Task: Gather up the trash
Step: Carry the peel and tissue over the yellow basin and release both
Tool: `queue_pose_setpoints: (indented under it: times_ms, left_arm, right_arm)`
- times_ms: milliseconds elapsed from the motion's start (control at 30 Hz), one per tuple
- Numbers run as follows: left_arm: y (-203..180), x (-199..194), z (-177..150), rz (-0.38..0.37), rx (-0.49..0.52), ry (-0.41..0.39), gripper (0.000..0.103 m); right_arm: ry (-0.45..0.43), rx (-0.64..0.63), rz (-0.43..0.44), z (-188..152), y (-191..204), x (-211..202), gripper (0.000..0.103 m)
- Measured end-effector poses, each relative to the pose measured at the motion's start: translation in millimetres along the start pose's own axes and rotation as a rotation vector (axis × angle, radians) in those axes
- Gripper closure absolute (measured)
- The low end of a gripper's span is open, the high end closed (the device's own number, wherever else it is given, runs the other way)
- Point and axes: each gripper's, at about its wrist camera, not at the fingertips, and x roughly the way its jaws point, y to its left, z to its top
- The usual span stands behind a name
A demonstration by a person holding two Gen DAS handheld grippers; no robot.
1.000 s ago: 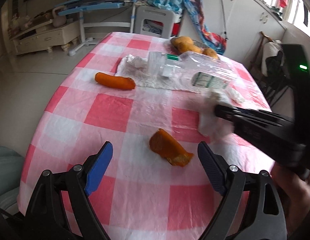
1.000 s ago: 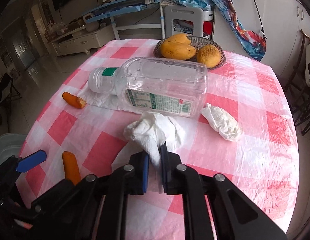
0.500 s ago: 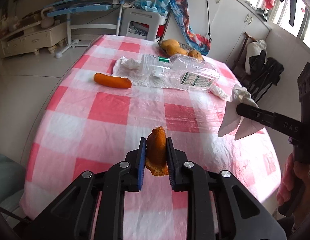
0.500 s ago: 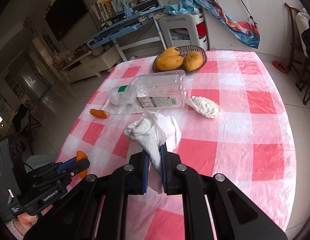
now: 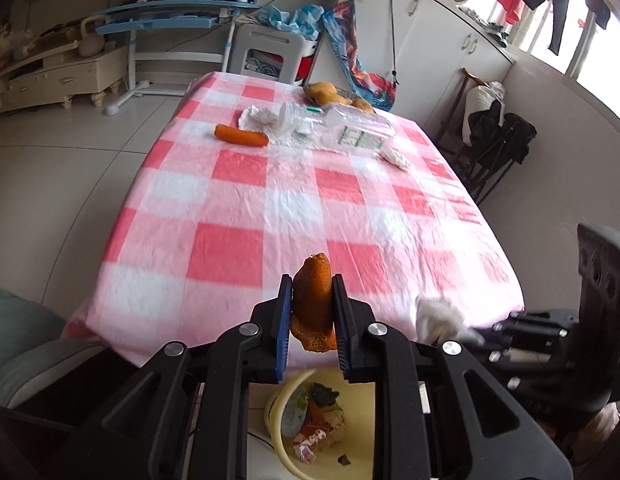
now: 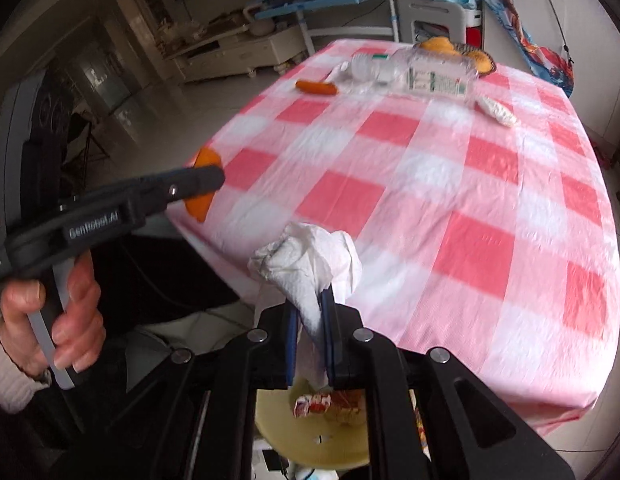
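The left claw [image 5: 311, 312], low in the centre of its frame, is clamped on a piece of orange peel [image 5: 314, 304] that stands upright between its blue pads, off the near edge of the tabletop [image 5: 270, 216]. Below it, at the bottom of the frame, a pale yellow bin [image 5: 278, 432] shows scraps and a wrapper inside. The right claw [image 6: 310, 344], at bottom centre of its own frame, is pinched shut on a crumpled white tissue [image 6: 310, 264] that bunches up above the pads, also over the bin [image 6: 270, 416]. In that view the left claw [image 6: 202, 180] reaches in from the left edge, a hand [image 6: 54, 320] around its handle, with the peel [image 6: 204, 204] poking out above and below its tip. On the pink-and-white checked cloth, toward the top of both frames, a carrot [image 5: 241, 135] lies just beside a sheet of paper [image 5: 262, 118]; a clear bottle [image 5: 350, 128] lies on its side next to it, a second wad of tissue [image 5: 396, 158] sits near the bottle's base, and a bowl of fruit [image 5: 330, 94] stands at the far edge.
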Motion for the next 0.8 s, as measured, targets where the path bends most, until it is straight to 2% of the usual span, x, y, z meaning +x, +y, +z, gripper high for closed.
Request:
queue_pose_setpoints:
  times_ms: [67, 133, 167, 367, 433, 500, 567, 633, 700, 800]
  left_arm:
    - [-4, -2, -10, -0.006, 0.01, 0.016, 0.084]
    - [-7, -4, -22, -0.013, 0.021, 0.033, 0.084]
    - [-9, -5, -27, -0.018, 0.022, 0.042, 0.084]
    - [-25, -2, -61, -0.029, 0.092, 0.121, 0.084]
    - [-30, 6, -71, -0.037, 0.13, 0.186, 0.084]
    - [-34, 11, -78, -0.023, 0.171, 0.229, 0.083]
    - [-35, 6, -79, -0.013, 0.188, 0.208, 0.08]
    - [-34, -2, -73, -0.017, 0.186, 0.166, 0.06]
    - [-32, -13, -69, -0.002, 0.178, 0.108, 0.047]
    - [-27, -21, -61, 0.035, 0.159, 0.053, 0.042]
  right_arm:
    - [0.039, -0.002, -0.013, -14, 4, 3, 0.082]
    - [0.017, 0.017, -0.041, -22, 4, -3, 0.046]
    - [-0.021, 0.03, -0.049, -22, 4, -10, 0.041]
    - [-0.183, 0.165, -0.058, -21, -16, -32, 0.038]
    - [-0.252, 0.179, -0.065, -18, -18, -40, 0.031]
    - [-0.308, 0.199, -0.074, -18, -20, -47, 0.029]
    - [-0.347, 0.225, -0.086, -18, -24, -53, 0.028]
    - [-0.378, 0.247, -0.113, -19, -28, -57, 0.024]
    - [-0.394, 0.263, -0.14, -20, -32, -59, 0.022]
    - [-0.385, 0.272, -0.181, -19, -34, -56, 0.018]
